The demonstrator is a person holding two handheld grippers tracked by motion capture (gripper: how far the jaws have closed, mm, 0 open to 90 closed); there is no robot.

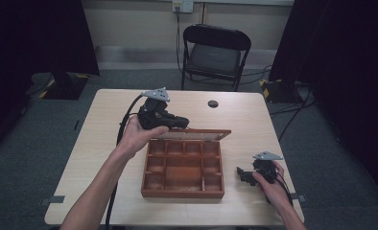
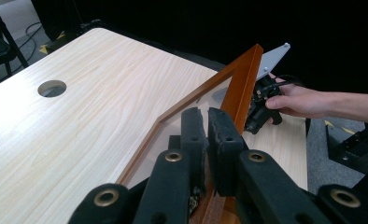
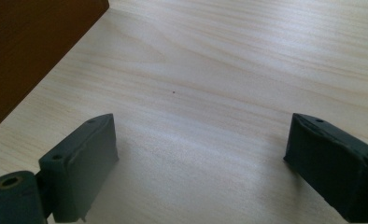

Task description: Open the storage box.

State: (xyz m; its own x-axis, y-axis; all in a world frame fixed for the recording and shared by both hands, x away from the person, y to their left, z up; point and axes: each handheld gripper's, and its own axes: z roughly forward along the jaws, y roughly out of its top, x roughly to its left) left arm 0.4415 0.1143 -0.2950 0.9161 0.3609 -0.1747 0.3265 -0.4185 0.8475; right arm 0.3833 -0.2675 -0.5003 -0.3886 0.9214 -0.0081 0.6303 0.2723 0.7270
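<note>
My right gripper [image 1: 247, 176] rests on the pale wood-grain table [image 1: 105, 158] near the front edge, just beside the right wall of the brown wooden compartment box [image 1: 183, 168]. Its jaws stand wide apart with bare tabletop between them, grasping nothing; I judge it is parked there so it stays out of the lid's way (and close enough to steady the box if it slides).

The box sits in the middle of the table, its tray of small square cells open to the high view and, as far as I can tell, with nothing in them.

Further back, my left gripper [image 1: 175, 122] is clenched on the box's glass-panelled wooden lid [image 1: 192, 134], pinching the frame at the lid's free edge. In the left gripper view the two pads [image 2: 224, 140] sit either side of the brown frame [image 2: 240, 84], with the clear pane running off to one side. The lid stands lifted off the tray, hinged along the far wall, and gripping the frame instead of the glass gives the pads something solid to bite.

Beyond it, a round cable hole [image 1: 213, 103] breaks the tabletop, and a black folding chair [image 1: 215, 52] stands behind the table.
</note>
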